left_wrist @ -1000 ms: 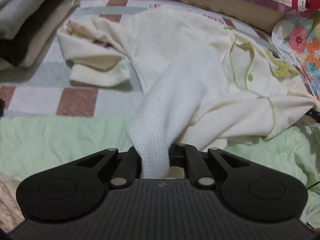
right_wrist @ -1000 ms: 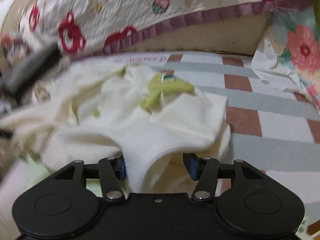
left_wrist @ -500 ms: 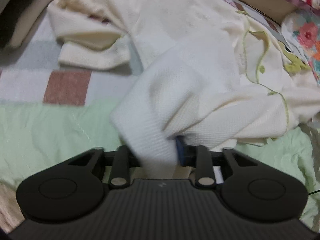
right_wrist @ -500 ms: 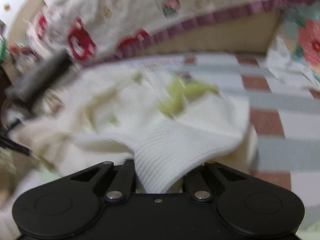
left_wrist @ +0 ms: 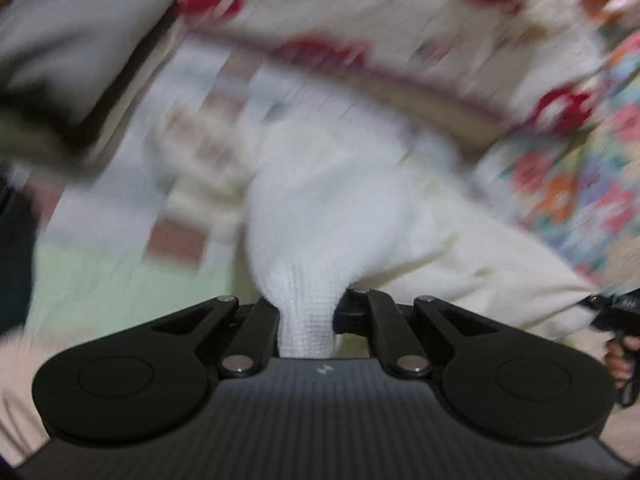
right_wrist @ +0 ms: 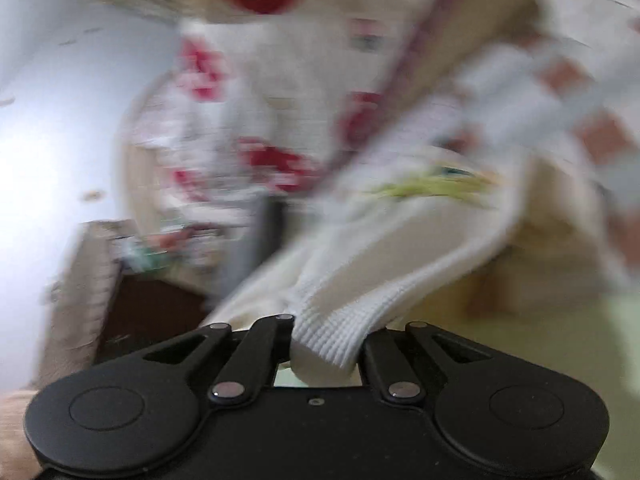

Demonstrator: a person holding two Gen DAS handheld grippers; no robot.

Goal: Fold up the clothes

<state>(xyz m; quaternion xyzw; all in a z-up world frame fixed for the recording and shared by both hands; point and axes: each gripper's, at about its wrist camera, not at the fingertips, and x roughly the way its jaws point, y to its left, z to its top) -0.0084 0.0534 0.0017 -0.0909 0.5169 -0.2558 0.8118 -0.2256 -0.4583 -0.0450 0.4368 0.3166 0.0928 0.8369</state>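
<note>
Both pinching one cream knit garment (left_wrist: pixel 332 216): left gripper (left_wrist: pixel 307 316) closed on a bunched end, right gripper (right_wrist: pixel 326 346) closed on a ribbed hem, cloth stretched lengthwise between them, raised over the blurred checked bedding (left_wrist: pixel 236 92).

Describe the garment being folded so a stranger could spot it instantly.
On the checked bedspread, below the red-printed quilt, hangs the cream knit top. Left claw and right claw each pinch its ribbed hem. Only it has lime-green trim.
</note>
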